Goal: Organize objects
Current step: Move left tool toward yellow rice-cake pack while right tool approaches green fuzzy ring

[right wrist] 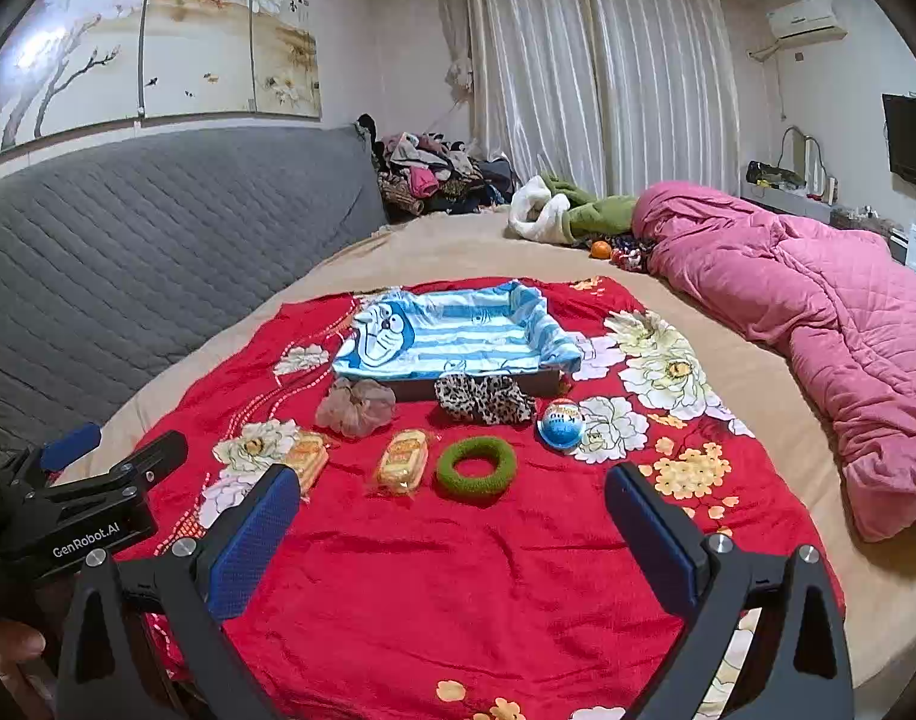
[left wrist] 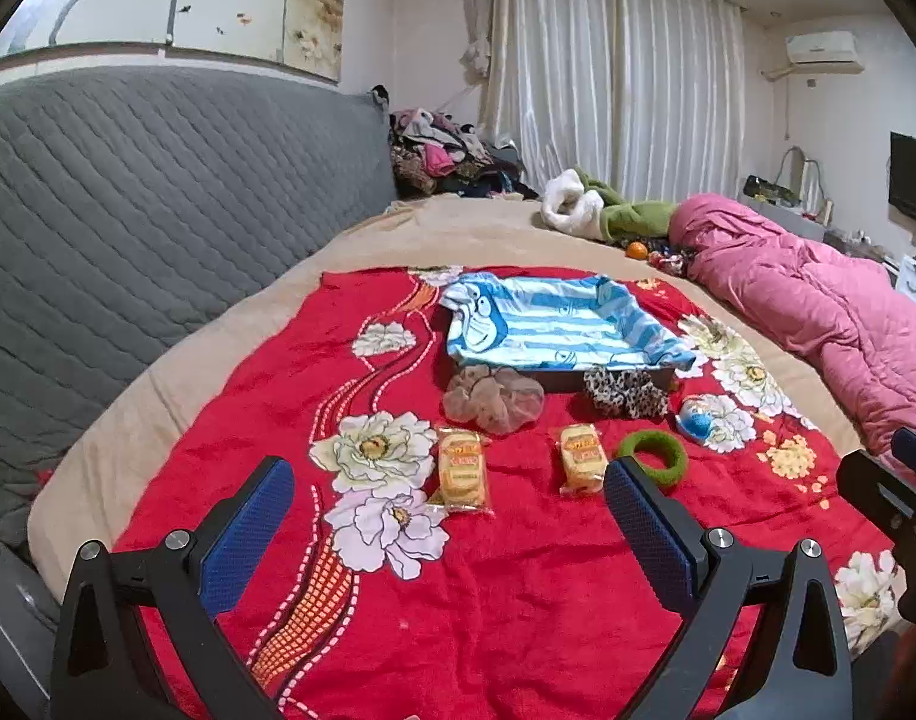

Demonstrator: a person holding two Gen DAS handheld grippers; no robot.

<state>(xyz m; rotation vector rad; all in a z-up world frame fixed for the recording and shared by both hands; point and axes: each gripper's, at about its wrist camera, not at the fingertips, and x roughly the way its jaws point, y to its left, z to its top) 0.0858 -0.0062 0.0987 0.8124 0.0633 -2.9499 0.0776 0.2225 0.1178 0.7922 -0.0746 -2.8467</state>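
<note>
Holding both grippers wide and empty, left gripper (left wrist: 449,531), right gripper (right wrist: 452,531); your left pad hides half a snack pack (right wrist: 308,456), tray (right wrist: 476,387) front blocked by scrunchies.

The left black two-finger gripper with blue textured pads (left wrist: 449,531) hangs with its jaws spread wide, nothing between them — fingers angled outward in a V. The right black two-finger gripper with blue pads (right wrist: 452,531) holds the same wide-open stance, also empty. Each shows at the edge of the other's view, side by side.
</note>
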